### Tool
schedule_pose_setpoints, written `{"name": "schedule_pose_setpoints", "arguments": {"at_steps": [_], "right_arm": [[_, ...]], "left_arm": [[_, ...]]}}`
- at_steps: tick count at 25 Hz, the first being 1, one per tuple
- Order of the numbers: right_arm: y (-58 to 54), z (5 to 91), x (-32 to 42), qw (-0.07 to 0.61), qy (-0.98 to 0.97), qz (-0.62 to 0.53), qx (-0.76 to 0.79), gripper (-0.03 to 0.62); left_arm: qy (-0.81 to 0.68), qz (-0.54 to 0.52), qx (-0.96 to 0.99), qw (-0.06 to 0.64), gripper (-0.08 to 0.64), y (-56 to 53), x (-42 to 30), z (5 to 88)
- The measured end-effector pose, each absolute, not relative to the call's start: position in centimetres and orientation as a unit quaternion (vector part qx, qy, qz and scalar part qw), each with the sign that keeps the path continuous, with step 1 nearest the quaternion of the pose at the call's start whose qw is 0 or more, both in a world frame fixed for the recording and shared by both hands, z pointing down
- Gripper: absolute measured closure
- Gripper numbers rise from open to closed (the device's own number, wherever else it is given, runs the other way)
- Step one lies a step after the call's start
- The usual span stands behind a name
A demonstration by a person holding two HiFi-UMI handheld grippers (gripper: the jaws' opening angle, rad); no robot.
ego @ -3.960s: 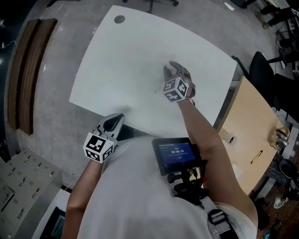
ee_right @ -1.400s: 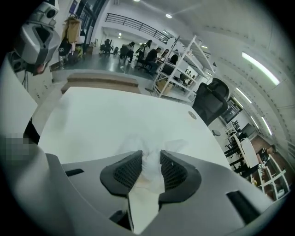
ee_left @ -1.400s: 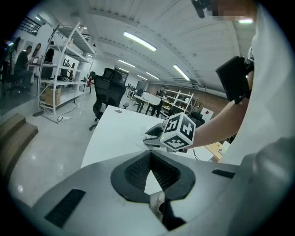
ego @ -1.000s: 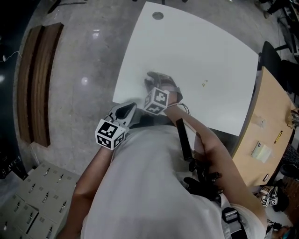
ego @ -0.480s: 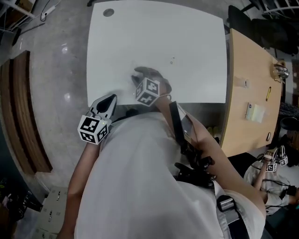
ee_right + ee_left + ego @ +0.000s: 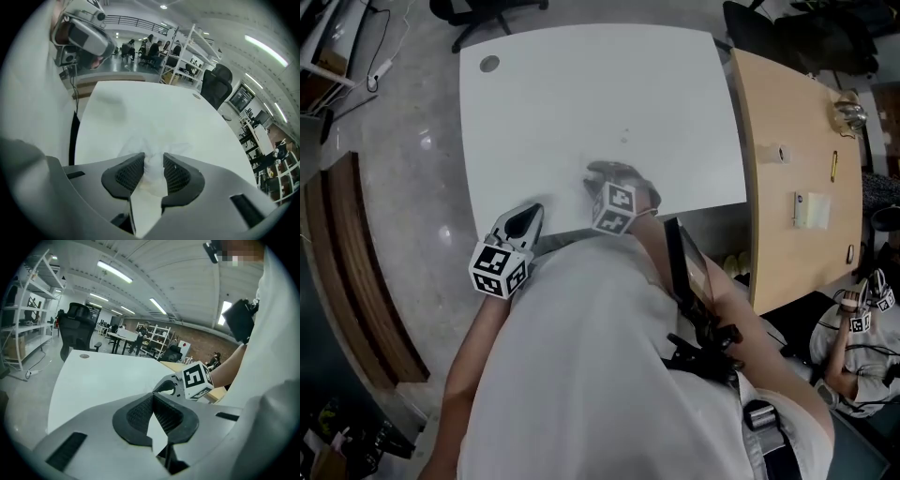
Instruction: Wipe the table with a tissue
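A crumpled white tissue (image 6: 151, 146) is pinched between the pads of my right gripper (image 6: 153, 165), and its loose part lies spread on the white table (image 6: 154, 108). In the head view the right gripper (image 6: 605, 176) presses down near the table's near edge, below a small speck (image 6: 625, 140). My left gripper (image 6: 532, 212) hovers at the near edge towards the left corner, jaws shut with nothing in them. In the left gripper view its tips (image 6: 153, 397) meet, and the right gripper's marker cube (image 6: 197, 379) shows just beyond.
A wooden desk (image 6: 787, 141) with small items adjoins the table on the right. A round cable hole (image 6: 490, 64) marks the far left corner. An office chair (image 6: 487, 11) stands behind, a wooden bench (image 6: 352, 272) on the floor at left. Another person (image 6: 862, 323) is at lower right.
My right gripper has slid the tissue to the right along the table's near edge, away from the left corner. The left gripper has kept its place by the near edge.
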State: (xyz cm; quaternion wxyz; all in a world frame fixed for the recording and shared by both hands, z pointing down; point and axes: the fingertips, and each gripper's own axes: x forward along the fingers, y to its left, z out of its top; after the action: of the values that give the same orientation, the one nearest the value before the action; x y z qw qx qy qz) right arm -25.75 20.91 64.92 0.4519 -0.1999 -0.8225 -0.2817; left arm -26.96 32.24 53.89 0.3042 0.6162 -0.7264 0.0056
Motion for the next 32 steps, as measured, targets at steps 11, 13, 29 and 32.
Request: {"name": "schedule_pose_setpoints", "arguments": {"at_steps": [11,13,29,32], "right_arm": [[17.6,64.7,-22.4,0.382,-0.796,-0.334,-0.329,0.471],[16.3,64.7,-22.3,0.368,-0.794,-0.345,-0.34,0.471],[-3.1,63.0,-30.7,0.392,-0.869,-0.285,-0.103,0.471],[-3.0,63.7,-30.8,0.386,-0.86,-0.321,-0.09,0.471]], "left_arm": [[-0.737,0.004,0.597,0.316,0.554,27.7,-25.3,53.6],[-0.744,0.003,0.587,0.32,0.554,27.2,-24.8,53.6],[-0.794,-0.01,0.508,0.333,0.554,26.2,-23.4,52.4],[-0.801,-0.011,0.493,0.34,0.554,27.0,-23.3,52.6]]}}
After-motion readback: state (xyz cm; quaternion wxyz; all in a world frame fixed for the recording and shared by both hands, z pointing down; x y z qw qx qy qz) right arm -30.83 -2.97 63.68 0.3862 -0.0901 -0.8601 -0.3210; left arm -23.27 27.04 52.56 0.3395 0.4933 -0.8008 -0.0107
